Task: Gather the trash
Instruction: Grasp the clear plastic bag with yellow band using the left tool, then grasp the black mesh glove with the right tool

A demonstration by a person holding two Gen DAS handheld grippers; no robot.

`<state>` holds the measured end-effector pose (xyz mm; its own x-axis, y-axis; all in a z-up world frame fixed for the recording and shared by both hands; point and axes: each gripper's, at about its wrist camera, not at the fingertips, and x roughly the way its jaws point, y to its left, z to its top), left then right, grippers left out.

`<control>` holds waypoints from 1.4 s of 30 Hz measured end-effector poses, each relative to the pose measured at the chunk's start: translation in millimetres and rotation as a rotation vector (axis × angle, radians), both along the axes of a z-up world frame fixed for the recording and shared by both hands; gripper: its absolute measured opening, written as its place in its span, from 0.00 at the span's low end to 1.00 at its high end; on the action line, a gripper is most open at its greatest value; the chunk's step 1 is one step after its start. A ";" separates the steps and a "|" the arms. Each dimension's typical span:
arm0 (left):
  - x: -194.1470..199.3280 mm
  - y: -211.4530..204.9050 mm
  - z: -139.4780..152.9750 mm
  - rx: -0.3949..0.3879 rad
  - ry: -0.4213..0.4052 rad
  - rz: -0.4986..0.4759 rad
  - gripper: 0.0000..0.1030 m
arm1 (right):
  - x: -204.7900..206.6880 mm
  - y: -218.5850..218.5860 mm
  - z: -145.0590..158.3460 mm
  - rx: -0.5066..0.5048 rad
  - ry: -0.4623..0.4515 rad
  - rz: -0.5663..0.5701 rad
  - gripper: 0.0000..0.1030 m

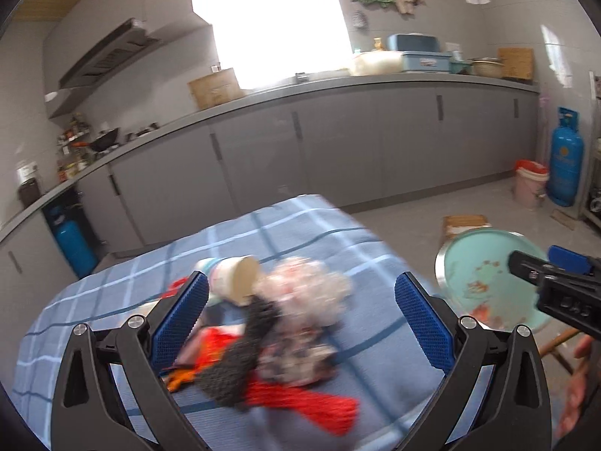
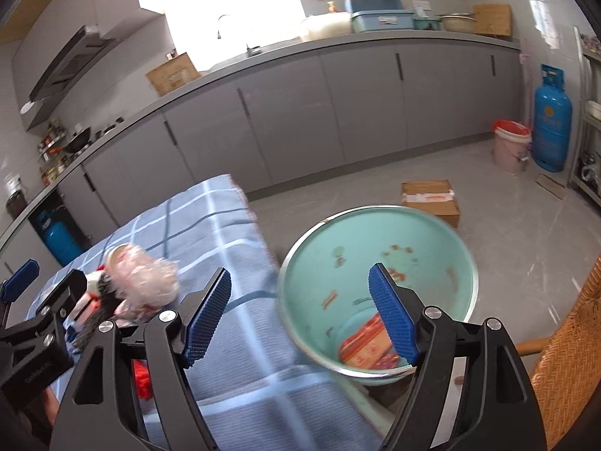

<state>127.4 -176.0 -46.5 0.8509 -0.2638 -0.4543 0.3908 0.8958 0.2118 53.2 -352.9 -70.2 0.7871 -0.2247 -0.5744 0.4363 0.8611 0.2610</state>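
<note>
I hold both tongs open and empty. One orange wrapper (image 2: 370,349) lies in the mint-green metal basin (image 2: 443,240) between my right tongs (image 2: 300,319). The blurred trash heap (image 1: 278,323) remains on the blue checked cloth (image 1: 319,233) between my left tongs (image 1: 302,319), uncollected.

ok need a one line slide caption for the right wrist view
Open right gripper above a mint-green basin holding a red wrapper, beside the blue checked tablecloth with piled trash.

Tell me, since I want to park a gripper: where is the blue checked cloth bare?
Bare: the tablecloth between the trash pile and the edge beside the basin, plus its far end. Crowded: around the paper cup and red scraps.
</note>
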 end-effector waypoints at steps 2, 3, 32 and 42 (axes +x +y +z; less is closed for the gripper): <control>9.6 25.2 1.4 0.011 -0.019 0.076 0.95 | 6.0 17.2 1.0 -0.003 0.004 0.037 0.73; 15.3 36.0 2.4 0.019 -0.028 0.112 0.95 | 9.4 27.6 1.5 -0.007 0.008 0.056 0.73; 84.8 142.0 -38.3 -0.124 0.217 0.231 0.28 | 43.5 153.1 -6.0 -0.113 0.095 0.291 0.75; 23.0 175.2 -10.0 -0.119 0.040 0.275 0.27 | 69.8 189.3 9.1 -0.142 0.079 0.336 0.75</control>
